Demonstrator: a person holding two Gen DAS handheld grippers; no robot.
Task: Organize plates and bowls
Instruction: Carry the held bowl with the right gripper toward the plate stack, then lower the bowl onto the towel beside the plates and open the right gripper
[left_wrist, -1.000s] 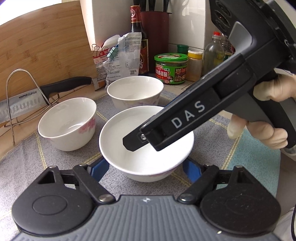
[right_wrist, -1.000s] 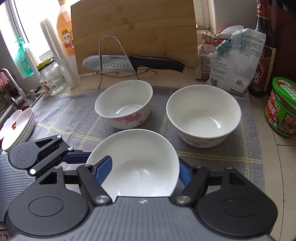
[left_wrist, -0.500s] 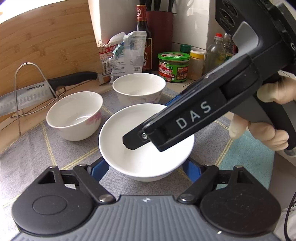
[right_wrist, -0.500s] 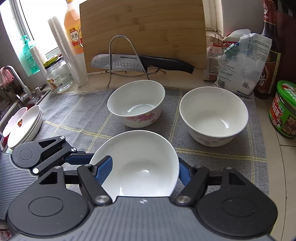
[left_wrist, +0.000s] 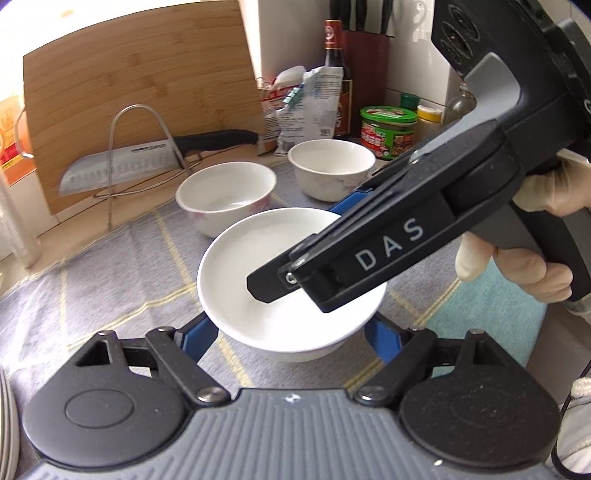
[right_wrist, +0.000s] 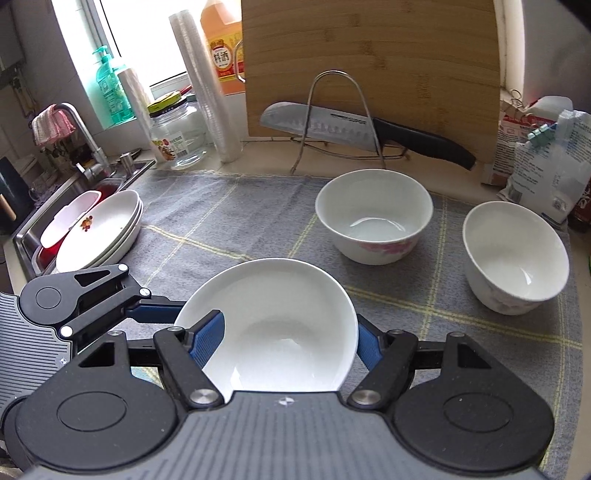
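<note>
Together, both tongs (left_wrist: 291, 328) (right_wrist: 291, 341) clasp 1 white bowl (left_wrist: 258, 266); "DAS" marks the right.

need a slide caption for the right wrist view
Both grippers clamp a white bowl above the grey cloth, two bowls behind.

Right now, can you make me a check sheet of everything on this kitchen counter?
Surface: grey checked cloth, lying flat.
Job's things: shallow white bowl between both tongs; two deeper bowls upright on the cloth; plate stack beside the sink.
Clutter: knife, cutting board, bags, glass jar, orange bottle.
Grippers: left tongs and right tongs both closed on the shallow bowl.
Cables: one thin dark cord, lower right in the left view.
Surroundings: tap, window.
</note>
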